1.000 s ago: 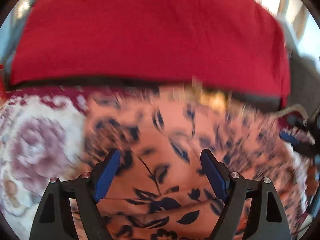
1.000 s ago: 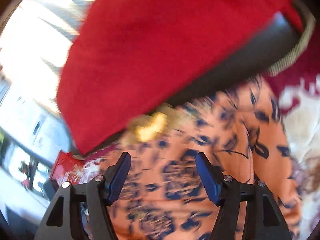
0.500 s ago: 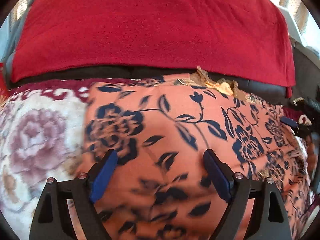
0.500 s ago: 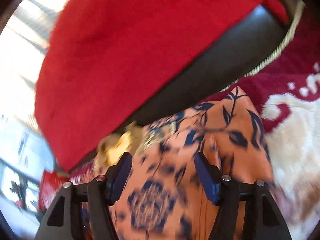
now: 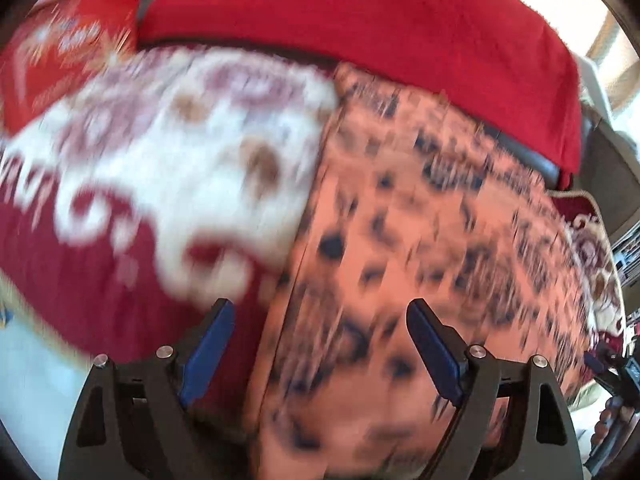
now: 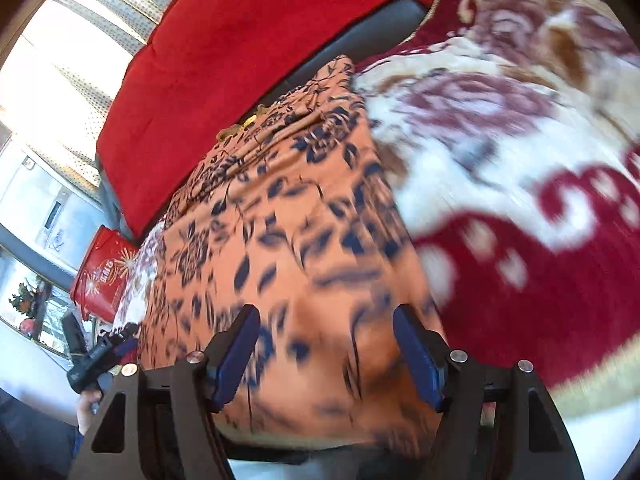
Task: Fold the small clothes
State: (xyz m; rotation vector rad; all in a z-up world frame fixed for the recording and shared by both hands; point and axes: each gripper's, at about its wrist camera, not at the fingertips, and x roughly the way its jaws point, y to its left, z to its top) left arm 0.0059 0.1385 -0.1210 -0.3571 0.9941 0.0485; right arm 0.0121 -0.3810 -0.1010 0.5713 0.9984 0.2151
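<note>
Left gripper (image 5: 320, 344) spread wide, blue pads clear of everything, nothing held. Hovering over near end of orange floral garment (image 5: 420, 240), left finger (image 5: 208, 352) over the bedspread, right finger over fabric. Left view heavily motion-blurred.

Right gripper (image 6: 324, 344) also wide apart, empty, both pads over garment's near edge; contact with cloth not discernible.

Garment (image 6: 280, 232) lying flat on red-and-cream floral blanket (image 6: 520, 160). Long axis running from near edge at the grippers away toward the red cushion (image 6: 240, 60); far end narrower, bunched, with small gold trim, just short of the cushion. Orange ground, dark navy flower and leaf print; lengthwise fold line near its left side in left view. Right-view side edge straight against blanket.

Farther out: red patterned box (image 6: 104, 276) beyond the garment's left side in right view; same box (image 5: 68, 52) upper left in left view. Bright curtained window (image 6: 60, 80) behind the cushion.
</note>
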